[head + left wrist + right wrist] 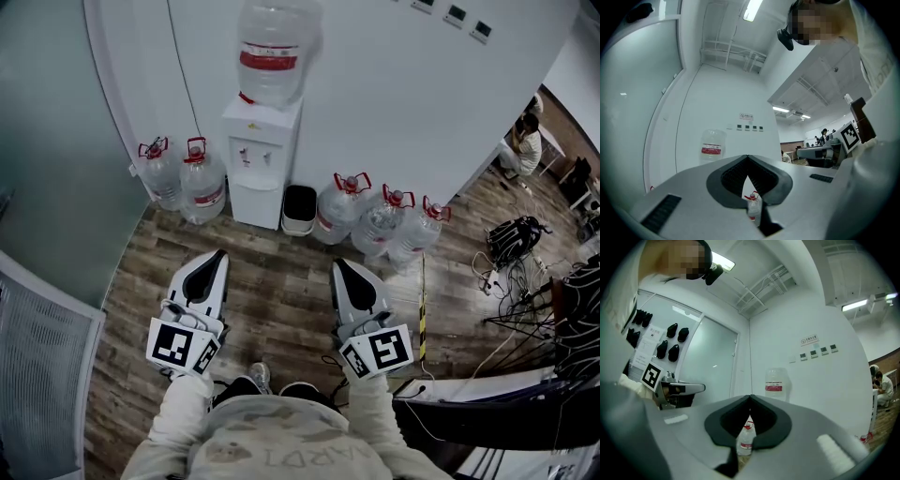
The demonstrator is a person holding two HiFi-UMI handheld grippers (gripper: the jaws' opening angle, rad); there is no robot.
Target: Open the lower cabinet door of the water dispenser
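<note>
The dispenser (262, 141) stands on the floor (281, 300) at its far edge, back against the white wall (394, 94), with a big bottle (274, 52) upended on top. Its lower door (255, 202) sits below the taps and looks flush with the body, closed.

Both grippers are held out low in front of the person, side by side and well apart from each other, and both point toward the dispenser. A stretch of bare floor lies between them and the door, so neither touches it. The left gripper (219, 253) aims just left of the door, and its jaws are together at the tips with nothing gripped. The right gripper (337, 264) points to the right of the door, more toward the black bin (298, 208) and the jugs beyond it; its jaws are also closed and empty.

In the left gripper view the closed tips (747, 158) meet below the big bottle (712, 145), and a far-off floor jug (753, 206) shows through the slit under them. The right gripper view is much the same: the tips (750, 397) are together, the big bottle (776, 385) is above them and a jug (746, 439) is in the gap. In both, the gripper's own body hides the door.

Two jugs (183, 178) stand at the dispenser's left, and three more (380, 220) stand past the bin on its right.
</note>
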